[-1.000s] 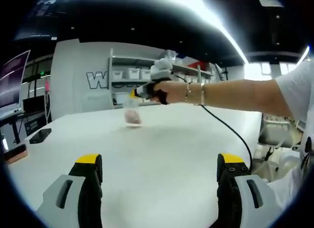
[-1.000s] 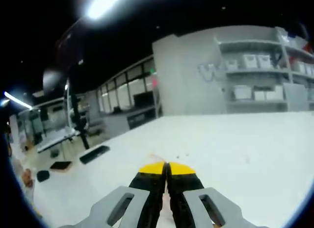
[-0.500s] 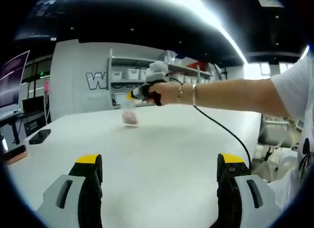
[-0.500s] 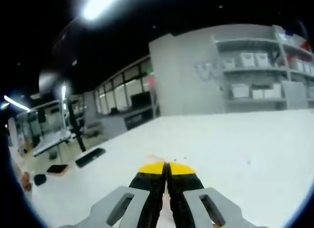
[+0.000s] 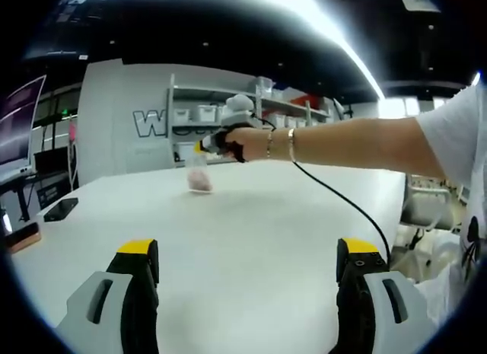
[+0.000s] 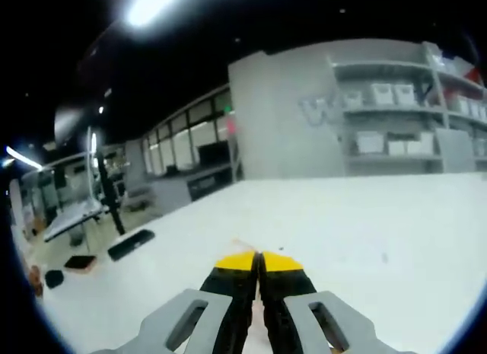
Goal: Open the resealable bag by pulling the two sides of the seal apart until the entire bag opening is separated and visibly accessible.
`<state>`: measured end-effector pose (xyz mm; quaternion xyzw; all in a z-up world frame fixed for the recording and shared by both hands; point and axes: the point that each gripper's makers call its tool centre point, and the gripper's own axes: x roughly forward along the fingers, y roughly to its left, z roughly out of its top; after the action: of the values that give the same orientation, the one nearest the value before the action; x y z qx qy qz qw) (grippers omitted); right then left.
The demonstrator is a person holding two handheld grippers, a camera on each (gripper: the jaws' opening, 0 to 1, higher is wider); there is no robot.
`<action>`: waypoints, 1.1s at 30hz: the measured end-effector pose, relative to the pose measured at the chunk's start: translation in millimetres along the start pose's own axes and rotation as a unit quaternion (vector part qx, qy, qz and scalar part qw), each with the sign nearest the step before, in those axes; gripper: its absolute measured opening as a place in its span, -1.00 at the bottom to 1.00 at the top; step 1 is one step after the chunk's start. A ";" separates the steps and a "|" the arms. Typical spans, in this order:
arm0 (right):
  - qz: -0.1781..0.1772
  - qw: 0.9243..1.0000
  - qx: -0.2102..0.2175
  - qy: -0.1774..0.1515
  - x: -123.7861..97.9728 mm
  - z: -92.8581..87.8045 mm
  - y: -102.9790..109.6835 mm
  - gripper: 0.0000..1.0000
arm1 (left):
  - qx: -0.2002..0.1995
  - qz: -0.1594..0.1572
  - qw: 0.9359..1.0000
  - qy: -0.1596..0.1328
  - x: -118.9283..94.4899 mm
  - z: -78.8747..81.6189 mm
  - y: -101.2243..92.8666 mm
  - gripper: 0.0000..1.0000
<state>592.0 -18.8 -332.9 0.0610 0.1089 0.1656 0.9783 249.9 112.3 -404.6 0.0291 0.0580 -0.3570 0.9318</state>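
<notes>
You have one resealable bag [image 5: 200,173] in play, a small clear pouch with something pinkish in its lower part, and two grippers. Your right gripper [image 5: 207,146] shows in the left gripper view far out over the white table [image 5: 251,240], pinching the bag by its top edge so that the pouch hangs upright with its bottom at or just above the tabletop; which of the two, you cannot tell from here. In the right gripper view the same gripper [image 6: 258,258] has its two yellow-tipped jaws pressed flat together, with a sliver of the bag's pale film [image 6: 245,246] peeking past the tips. Your left gripper [image 5: 248,251] sits low and near you, its jaws spread wide with nothing between them, well apart from the bag. The table is broad, white and matte. On its far left edge lie two dark flat devices [image 5: 61,210], one beyond the other. Behind it stands a grey wall with large white lettering [image 5: 149,125] and open shelving [image 5: 228,114] carrying several white bins. A long ceiling light strip [image 5: 335,34] runs overhead. Your right arm [image 5: 342,145] reaches straight out across the table, two bracelets [image 5: 278,144] at the wrist, a black cable [image 5: 342,205] trailing down from the gripper.
</notes>
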 end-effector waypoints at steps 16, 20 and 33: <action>0.022 0.999 -0.039 0.018 6.1 -18.3 18.9 -1.00 | 0.001 0.000 1.000 -0.001 0.2 2.8 2.2 0.93; 0.030 0.998 -0.042 0.028 8.4 -29.5 24.8 -1.00 | 0.002 0.000 1.000 0.000 -0.2 2.9 1.3 0.93; 0.068 0.995 -0.048 0.062 10.1 -74.5 45.4 -1.00 | 0.007 0.000 1.000 -0.003 -1.1 5.3 0.9 0.92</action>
<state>569.9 33.5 -399.9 0.0108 0.1566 0.2407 0.9578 250.1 113.2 -399.2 0.0347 0.0523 -0.3575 0.9318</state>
